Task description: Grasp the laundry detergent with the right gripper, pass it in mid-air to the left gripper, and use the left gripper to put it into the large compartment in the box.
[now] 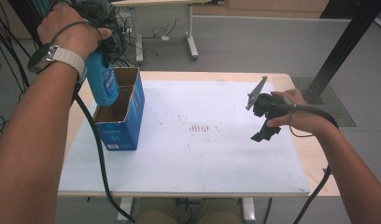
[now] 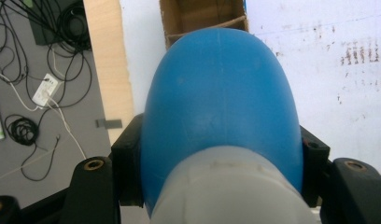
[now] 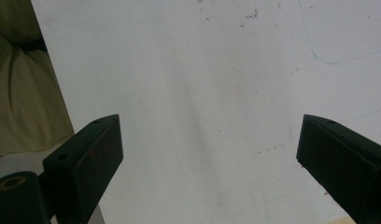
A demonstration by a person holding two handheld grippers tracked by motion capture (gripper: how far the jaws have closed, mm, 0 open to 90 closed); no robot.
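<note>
One blue bottle (image 1: 103,81) hangs base-down in the left gripper (image 2: 221,154), whose jaws clamp its shoulder, just above a compartment of the single blue cardboard box (image 1: 125,122) at the counter's (image 1: 216,158) left, apparently for lowering inside. The right gripper (image 3: 209,154) hovers over bare counter, jaws wide apart and empty, seemingly waiting.

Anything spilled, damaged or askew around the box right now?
No spill or damage. The blue bottle hangs base-down in the left claw over the open box. Only faint reddish specks mark the white mat.
</note>
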